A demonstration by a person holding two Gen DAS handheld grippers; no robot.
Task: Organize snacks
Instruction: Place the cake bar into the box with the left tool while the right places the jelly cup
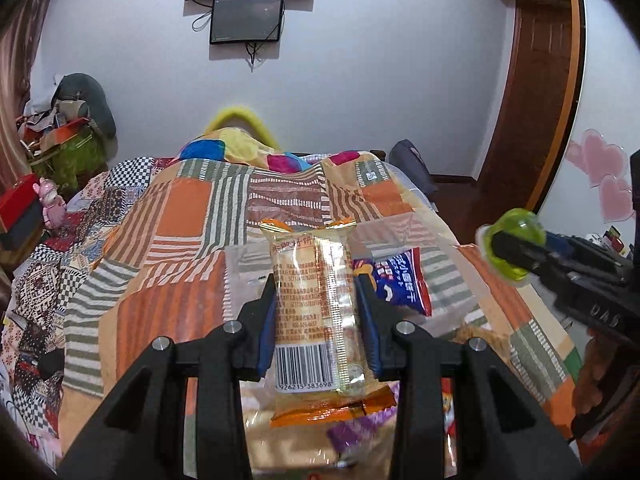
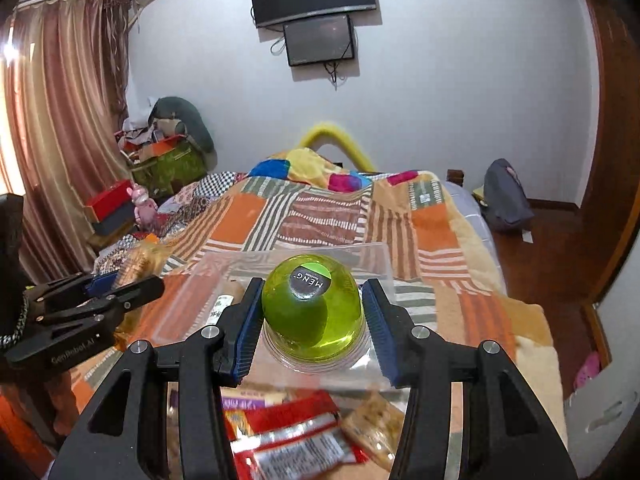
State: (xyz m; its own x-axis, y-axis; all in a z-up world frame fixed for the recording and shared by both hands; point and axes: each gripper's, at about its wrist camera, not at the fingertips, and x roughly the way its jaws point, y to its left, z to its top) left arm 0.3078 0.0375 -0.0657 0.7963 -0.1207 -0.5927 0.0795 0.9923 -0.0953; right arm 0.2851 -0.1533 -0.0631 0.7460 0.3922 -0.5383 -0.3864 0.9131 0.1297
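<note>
Your left hand-held gripper (image 1: 316, 300) is clamped on a clear biscuit packet (image 1: 316, 304) with orange ends, which stands lengthwise at the centre of the left wrist frame, barcode end nearest the camera. Your right hand-held gripper (image 2: 314, 308) grips a green jelly cup (image 2: 314, 304) by its sides at the centre of the right wrist frame. Below both lie a clear plastic box (image 2: 376, 256) and loose snack packets (image 2: 296, 440) on the patchwork bedspread (image 2: 404, 216).
</note>
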